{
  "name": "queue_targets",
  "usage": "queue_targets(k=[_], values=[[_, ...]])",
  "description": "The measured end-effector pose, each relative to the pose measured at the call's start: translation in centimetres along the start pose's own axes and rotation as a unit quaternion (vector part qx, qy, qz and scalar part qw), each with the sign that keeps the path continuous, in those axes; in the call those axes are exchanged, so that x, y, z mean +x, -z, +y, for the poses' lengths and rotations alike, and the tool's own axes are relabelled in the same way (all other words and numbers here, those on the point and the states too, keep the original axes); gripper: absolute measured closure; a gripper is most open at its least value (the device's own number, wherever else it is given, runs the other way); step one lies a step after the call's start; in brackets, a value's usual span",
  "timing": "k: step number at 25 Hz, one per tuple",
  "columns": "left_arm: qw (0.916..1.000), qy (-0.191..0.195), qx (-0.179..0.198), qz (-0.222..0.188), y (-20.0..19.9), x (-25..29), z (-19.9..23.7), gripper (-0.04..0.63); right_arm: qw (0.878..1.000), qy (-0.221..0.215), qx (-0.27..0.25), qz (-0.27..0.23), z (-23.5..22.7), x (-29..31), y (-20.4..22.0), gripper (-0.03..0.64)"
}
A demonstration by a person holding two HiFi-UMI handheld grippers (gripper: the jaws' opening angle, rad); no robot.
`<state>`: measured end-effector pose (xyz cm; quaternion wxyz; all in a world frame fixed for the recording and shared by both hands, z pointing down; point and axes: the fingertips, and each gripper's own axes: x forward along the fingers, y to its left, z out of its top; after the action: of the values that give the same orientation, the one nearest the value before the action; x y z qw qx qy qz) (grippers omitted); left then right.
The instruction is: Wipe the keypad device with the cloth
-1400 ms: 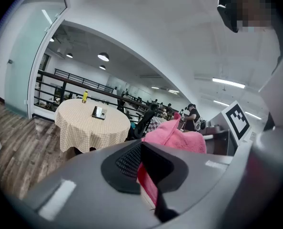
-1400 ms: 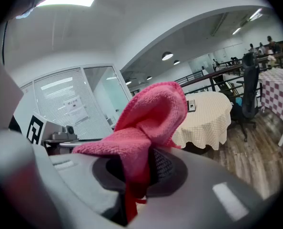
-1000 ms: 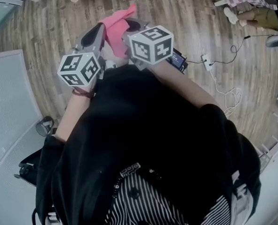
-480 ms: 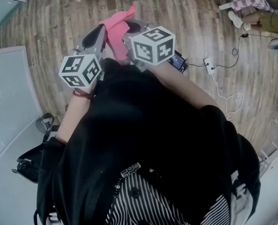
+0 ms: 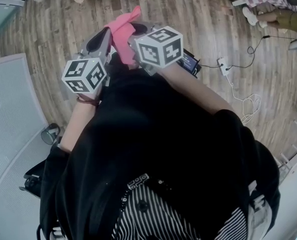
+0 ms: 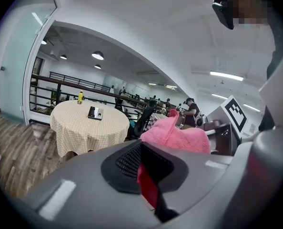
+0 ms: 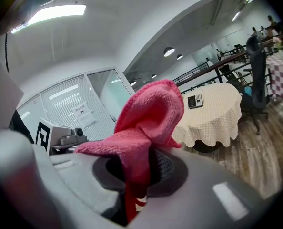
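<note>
A pink cloth (image 5: 122, 26) is held up in the air between my two grippers, in the upper middle of the head view, above a wooden floor (image 5: 198, 14). My left gripper (image 6: 147, 173) has its jaws nearly together, pinching a fold of the cloth, which shows as a red strip in the dark gap between them while the rest bunches up behind. My right gripper (image 7: 134, 178) is likewise closed on the cloth: a thin strand runs down between its jaws and the loose part rises above them in a tall fold. In the head view the two marker cubes, left (image 5: 84, 74) and right (image 5: 158, 46), sit close side by side, just in front of my black top (image 5: 153, 149). The keypad device (image 6: 95, 112) lies flat on a round table (image 6: 84, 135) draped in a pale checked covering, at the left-centre of the left gripper view and right of centre in the right gripper view. It is well apart from the cloth and both grippers.
</note>
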<state>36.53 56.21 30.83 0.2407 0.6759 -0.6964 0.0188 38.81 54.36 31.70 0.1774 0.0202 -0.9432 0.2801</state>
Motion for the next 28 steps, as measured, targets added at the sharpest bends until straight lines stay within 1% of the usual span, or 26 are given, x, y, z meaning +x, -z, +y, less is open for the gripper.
queue_targets(k=[5,9,15,21,24,28], values=[[0.9998,0.017,0.01,0.006,-1.9,2.8,1.2,0.597,1.0,0.02,0.004,-0.003,-2.2,1.2,-2.4,0.554],[0.9993,0.03,0.017,0.014,-2.9,4.8,3.0,0.597,0.999,0.037,0.009,-0.007,-3.8,3.0,-3.7,0.554],[0.9985,0.051,0.016,0.013,-5.1,7.8,7.4,0.595,0.998,0.056,0.009,-0.016,-6.0,7.3,-6.6,0.554],[0.9959,0.083,0.034,0.011,-8.3,10.1,11.0,0.595,0.995,0.092,0.013,-0.033,-7.3,10.9,-10.2,0.554],[0.994,0.099,0.044,0.015,-9.4,10.5,13.0,0.595,0.993,0.108,0.017,-0.038,-7.2,12.8,-11.4,0.554],[0.9924,0.113,0.044,0.017,-10.7,10.6,16.4,0.596,0.991,0.122,0.018,-0.041,-6.8,16.1,-12.7,0.554]])
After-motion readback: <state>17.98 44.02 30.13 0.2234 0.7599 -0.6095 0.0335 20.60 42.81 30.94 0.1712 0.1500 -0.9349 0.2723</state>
